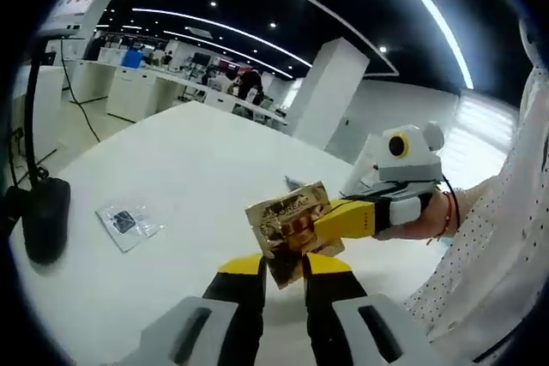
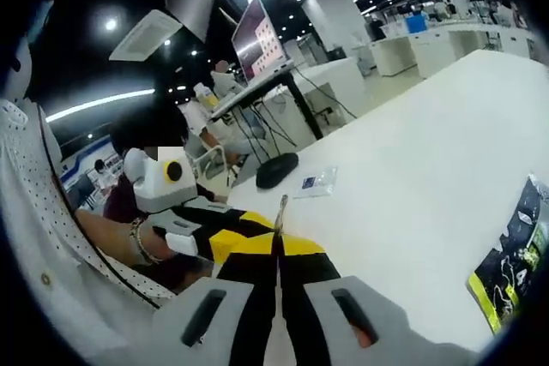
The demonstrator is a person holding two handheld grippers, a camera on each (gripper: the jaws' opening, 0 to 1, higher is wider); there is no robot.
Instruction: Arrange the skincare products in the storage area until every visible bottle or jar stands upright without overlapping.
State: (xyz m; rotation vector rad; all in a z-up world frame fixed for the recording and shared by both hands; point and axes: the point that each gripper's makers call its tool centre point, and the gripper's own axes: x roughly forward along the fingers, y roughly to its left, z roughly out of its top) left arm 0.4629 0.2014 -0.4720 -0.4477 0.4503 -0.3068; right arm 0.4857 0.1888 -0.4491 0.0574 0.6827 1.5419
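Observation:
A gold sachet (image 1: 287, 227) hangs above the white table (image 1: 189, 169), its printed face toward the left gripper view. My left gripper (image 1: 283, 279) has its yellow-and-black jaws drawn in on the sachet's lower corner, with a narrow gap that the corner fills. My right gripper (image 1: 347, 216) comes in from the right and clamps the sachet's side. In the right gripper view the sachet (image 2: 280, 216) is edge-on, a thin strip, and my right gripper (image 2: 277, 263) is shut on it. The left gripper (image 2: 227, 233) reaches it from the left.
A small clear packet (image 1: 127, 224) and a black rounded object (image 1: 43, 216) lie on the table's left part. A black and yellow-green packet (image 2: 515, 255) lies flat at the right. A person's dotted sleeve (image 1: 506, 246) is close by. Desks and people fill the background.

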